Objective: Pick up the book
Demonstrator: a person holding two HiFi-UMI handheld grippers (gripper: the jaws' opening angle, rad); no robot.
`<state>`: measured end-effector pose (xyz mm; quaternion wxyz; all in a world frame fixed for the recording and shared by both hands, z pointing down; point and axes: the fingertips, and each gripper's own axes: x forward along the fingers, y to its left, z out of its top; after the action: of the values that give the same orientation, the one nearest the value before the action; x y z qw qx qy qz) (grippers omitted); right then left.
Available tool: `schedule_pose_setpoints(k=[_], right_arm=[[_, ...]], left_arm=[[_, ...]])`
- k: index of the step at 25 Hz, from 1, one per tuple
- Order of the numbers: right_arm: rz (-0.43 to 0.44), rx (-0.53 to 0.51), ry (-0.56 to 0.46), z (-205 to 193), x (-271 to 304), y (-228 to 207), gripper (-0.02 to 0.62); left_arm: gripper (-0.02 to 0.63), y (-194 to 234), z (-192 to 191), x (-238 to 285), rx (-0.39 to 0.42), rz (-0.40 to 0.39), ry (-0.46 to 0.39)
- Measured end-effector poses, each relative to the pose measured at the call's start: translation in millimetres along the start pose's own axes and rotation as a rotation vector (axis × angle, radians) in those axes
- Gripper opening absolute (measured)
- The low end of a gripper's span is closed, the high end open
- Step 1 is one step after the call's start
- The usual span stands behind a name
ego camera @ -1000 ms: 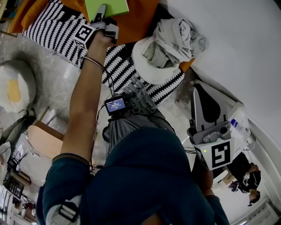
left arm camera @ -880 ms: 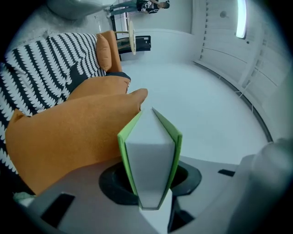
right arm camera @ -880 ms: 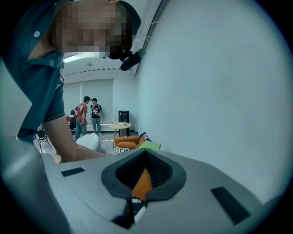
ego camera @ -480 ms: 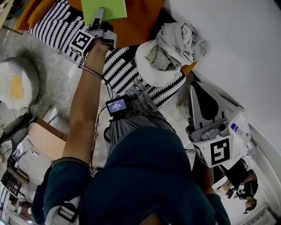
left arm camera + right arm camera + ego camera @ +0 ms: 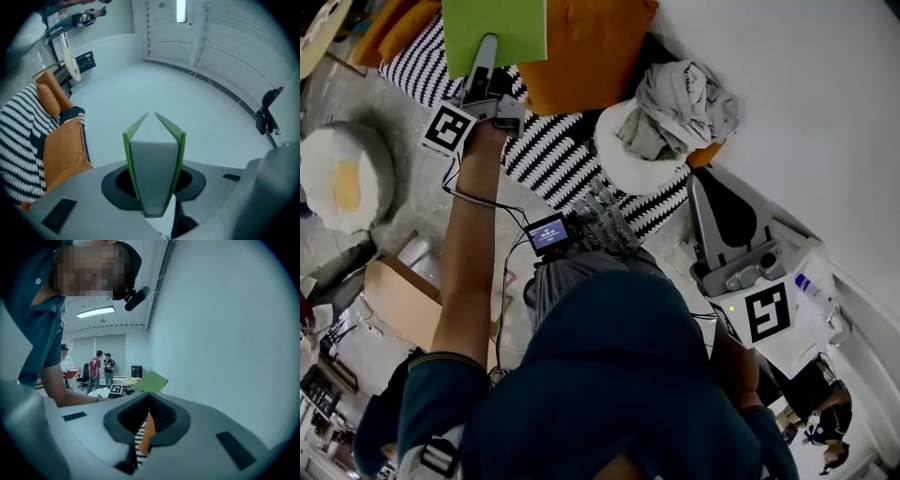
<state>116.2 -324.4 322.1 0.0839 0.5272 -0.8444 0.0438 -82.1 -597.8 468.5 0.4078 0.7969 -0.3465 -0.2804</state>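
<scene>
The striped blanket and orange cushion are lying below, and the green book is hanging clear above them. The left gripper is clamping it by one edge (the page edge is facing that gripper's camera). The right gripper is idling near the white wall, its jaws seemingly pressed together on nothing. Because the bite is catching only a narrow margin, a quick swing or wrist roll is likely to pivot the book or slip it out.

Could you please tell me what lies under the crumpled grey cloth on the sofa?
The grey cloth lies on a white round thing, itself on the striped cover. An orange corner shows beside it. The white thing's middle is covered by the cloth.
</scene>
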Motion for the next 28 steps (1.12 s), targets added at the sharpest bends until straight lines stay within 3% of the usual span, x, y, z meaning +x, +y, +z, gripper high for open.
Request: schedule_pose_setpoints(k=[7, 17, 23, 28], right_arm=[[0.048, -0.029, -0.061, 12, -13, 13, 0.014], [0.088, -0.047, -0.115, 27, -39, 24, 0.014], [0.101, -0.052, -0.145, 39, -55, 26, 0.014], [0.127, -0.072, -0.177, 47, -67, 32, 0.014]], left_arm=[[0.133, -87, 35, -39, 0.312, -0.077, -0.01], [0.133, -202, 45, -100, 0.779, -0.112, -0.033], [0.134, -266, 39, -132, 0.979, -0.138, -0.064], [0.135, -310, 24, -156, 1.153, -0.148, -0.037]])
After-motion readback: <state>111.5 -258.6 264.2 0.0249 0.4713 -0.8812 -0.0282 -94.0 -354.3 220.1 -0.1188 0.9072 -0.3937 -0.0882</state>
